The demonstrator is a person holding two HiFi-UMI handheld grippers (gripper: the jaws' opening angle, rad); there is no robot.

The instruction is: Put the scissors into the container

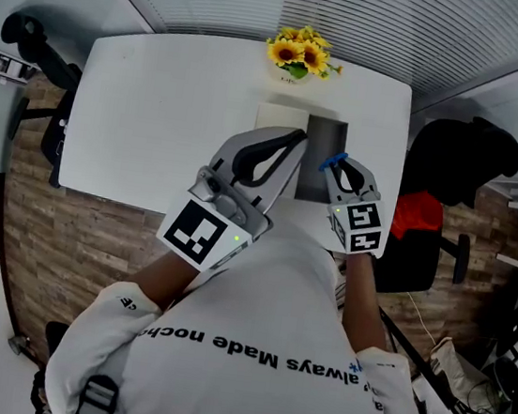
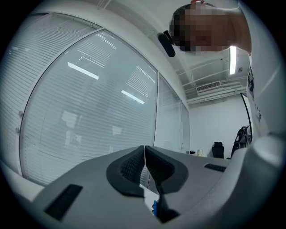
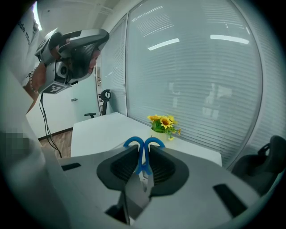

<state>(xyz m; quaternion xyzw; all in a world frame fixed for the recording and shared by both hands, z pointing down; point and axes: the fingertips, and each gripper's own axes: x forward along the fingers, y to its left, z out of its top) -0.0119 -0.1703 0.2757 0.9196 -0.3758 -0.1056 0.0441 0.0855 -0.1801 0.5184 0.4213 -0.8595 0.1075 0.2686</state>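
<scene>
I see the white table (image 1: 157, 122) filling the upper middle of the head view, with my white T-shirt and both bare forearms rising from the bottom edge. The left gripper (image 1: 294, 142) is the bulkiest tool, slanting from lower left up toward the frame's centre. In its own view the left gripper (image 2: 145, 150) aims up at the window blinds (image 2: 89, 112), and its jaws are pressed together with nothing between them. In the right gripper view it hangs high in the upper left corner, well above the table (image 3: 103, 129). The right gripper (image 1: 344, 170) sits just right of centre in the head view, forearm running straight up from the bottom, its tips over the near end of the dark grey container (image 1: 323, 134). A pale box (image 1: 280, 117) lies touching the container's left side. The right gripper (image 3: 143, 150) is pinching the scissors (image 3: 143, 156) at mid-length. Their long axis runs along the jaws: the blue handle loops poke out past the tips at frame centre, pointing away from the lens, and the grey blades point back toward the bottom edge. In the head view I catch only a blue handle (image 1: 333, 161) jutting up and left from the tips. The sunflowers (image 1: 301, 53) stand at the table's far edge, top centre.
</scene>
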